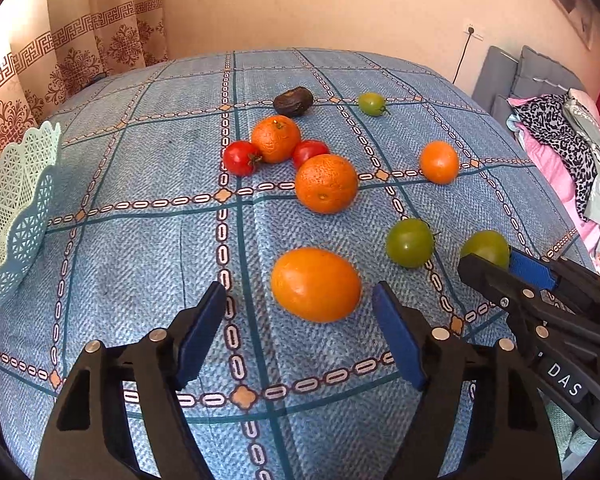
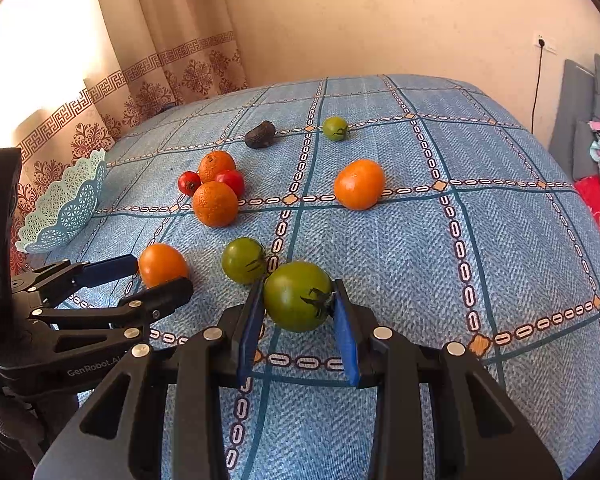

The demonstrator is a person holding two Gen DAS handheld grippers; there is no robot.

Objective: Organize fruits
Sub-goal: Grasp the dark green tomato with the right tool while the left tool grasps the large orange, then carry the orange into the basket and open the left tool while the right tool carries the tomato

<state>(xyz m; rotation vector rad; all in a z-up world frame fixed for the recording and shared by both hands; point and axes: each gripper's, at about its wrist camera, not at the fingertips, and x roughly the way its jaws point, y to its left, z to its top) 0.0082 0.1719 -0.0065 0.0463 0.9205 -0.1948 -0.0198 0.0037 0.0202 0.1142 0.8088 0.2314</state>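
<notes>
— Fruits lie scattered on your blue checked tablecloth [image 2: 420, 260]; why?
— Unsorted. Your right gripper [image 2: 298, 320] pinches the round green tomato [image 2: 296, 300]; your left gripper [image 1: 300, 336], fingers spread, flanks the smooth orange [image 1: 315, 284].

A cluster of two oranges [image 2: 215, 203] and two small tomatoes [image 2: 189, 183] is set mid-table [image 2: 500, 240], with the avocado [image 2: 260, 134] behind it. A lone tomato [image 2: 335, 128] is placed right of the avocado. The basket [image 2: 66, 208] is found at the left edge. Nearer, two tomatoes [image 2: 243, 260] are laid right of a smooth orange [image 2: 162, 264]
</notes>
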